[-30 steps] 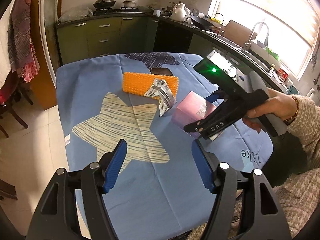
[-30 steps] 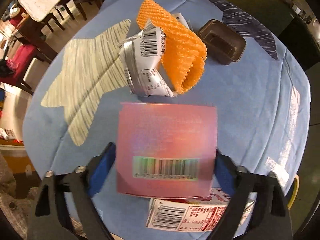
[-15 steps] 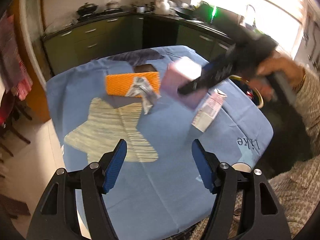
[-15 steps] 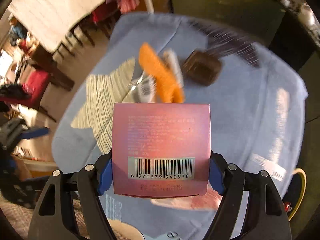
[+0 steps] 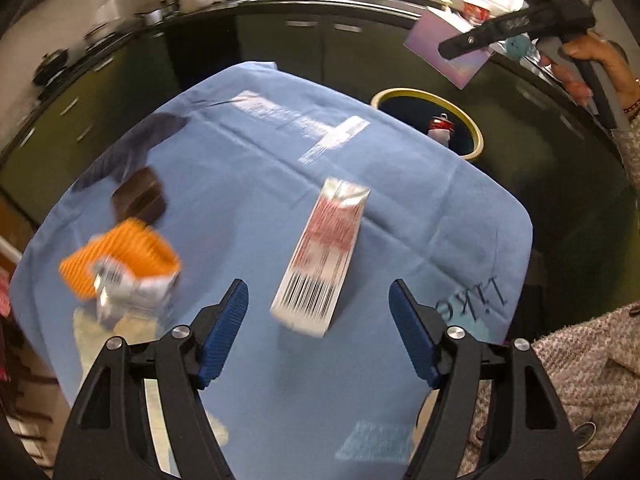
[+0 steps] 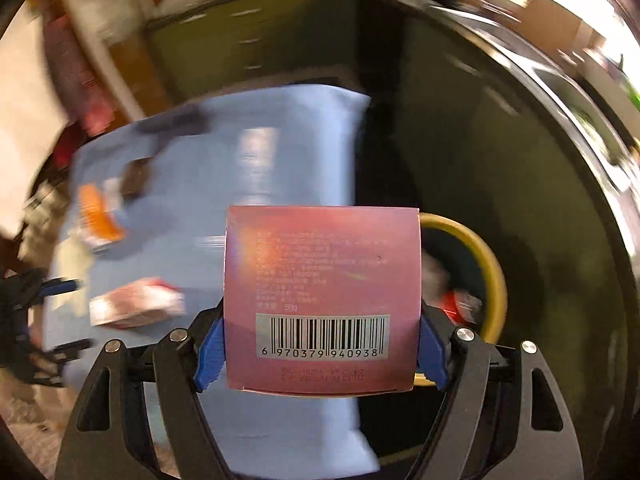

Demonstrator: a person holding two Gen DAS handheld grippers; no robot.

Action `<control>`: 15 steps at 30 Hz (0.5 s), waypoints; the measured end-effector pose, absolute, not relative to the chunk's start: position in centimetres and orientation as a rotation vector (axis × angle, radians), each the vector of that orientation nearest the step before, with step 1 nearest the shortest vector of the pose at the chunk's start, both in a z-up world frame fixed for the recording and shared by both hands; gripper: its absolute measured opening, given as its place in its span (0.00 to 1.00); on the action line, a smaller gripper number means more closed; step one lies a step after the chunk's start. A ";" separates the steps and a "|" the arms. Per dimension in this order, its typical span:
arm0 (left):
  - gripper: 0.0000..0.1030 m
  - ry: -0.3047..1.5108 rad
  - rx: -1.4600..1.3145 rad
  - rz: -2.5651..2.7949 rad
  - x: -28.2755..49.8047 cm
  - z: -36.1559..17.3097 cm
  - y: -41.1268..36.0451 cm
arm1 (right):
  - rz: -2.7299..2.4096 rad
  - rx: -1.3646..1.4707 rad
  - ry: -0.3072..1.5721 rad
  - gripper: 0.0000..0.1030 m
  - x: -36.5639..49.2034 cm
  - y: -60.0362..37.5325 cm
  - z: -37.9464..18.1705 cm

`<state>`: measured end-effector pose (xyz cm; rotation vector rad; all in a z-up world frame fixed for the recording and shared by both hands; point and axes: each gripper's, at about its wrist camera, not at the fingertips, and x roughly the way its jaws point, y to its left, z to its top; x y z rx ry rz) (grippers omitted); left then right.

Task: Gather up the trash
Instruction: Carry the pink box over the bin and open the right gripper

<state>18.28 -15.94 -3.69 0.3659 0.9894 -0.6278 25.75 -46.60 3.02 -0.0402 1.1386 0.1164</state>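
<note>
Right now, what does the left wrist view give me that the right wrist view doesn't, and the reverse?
Left wrist only: the open left gripper over the red-and-white carton, and the right hand carrying its gripper above the bin.

Right wrist only: the right gripper pads clamped on the pink box, barcode readable.

Both: the pink box, carton, orange mesh, blue tablecloth and yellow-rimmed bin with trash inside.
</note>
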 end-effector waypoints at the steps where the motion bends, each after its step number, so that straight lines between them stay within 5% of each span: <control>1: 0.67 0.991 0.373 -0.633 18.7 -3.7 -16.6 | 0.081 -0.027 1.151 0.74 26.3 -48.2 2.2; 10: 0.67 1.028 0.430 -0.637 19.5 -4.1 -18.9 | -0.029 -0.005 1.303 0.75 31.9 -54.9 -7.8; 15: 0.67 1.046 0.434 -0.627 20.2 -4.4 -18.8 | -0.039 0.021 1.317 0.87 33.4 -55.7 -10.0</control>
